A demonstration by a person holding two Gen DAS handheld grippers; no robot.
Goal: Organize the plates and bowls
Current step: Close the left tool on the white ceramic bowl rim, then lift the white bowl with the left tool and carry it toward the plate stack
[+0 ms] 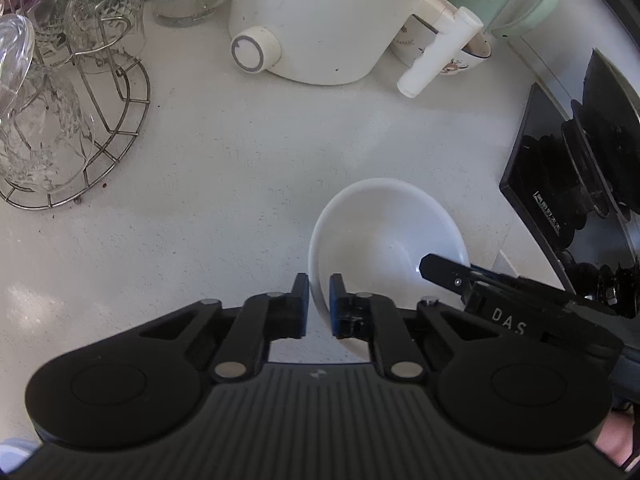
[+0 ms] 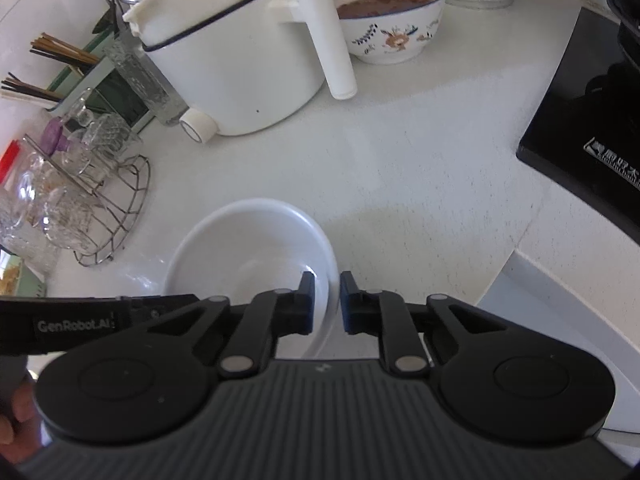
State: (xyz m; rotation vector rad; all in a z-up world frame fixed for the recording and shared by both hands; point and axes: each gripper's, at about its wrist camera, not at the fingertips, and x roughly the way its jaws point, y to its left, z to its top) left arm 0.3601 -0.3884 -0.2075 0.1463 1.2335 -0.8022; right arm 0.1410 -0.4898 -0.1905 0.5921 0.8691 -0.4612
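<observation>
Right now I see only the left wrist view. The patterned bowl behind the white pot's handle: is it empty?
Observer: No. The right wrist view shows the patterned bowl filled with something brown, nearly to the rim.
Operator: I see one right finger inside the white bowl. Where is the other?
Observer: Outside the wall. The right gripper has the rim of the white bowl between its fingers.
Operator: Is anything behind the wire rack?
Observer: Yes, chopsticks stand in a holder behind the wire rack.
</observation>
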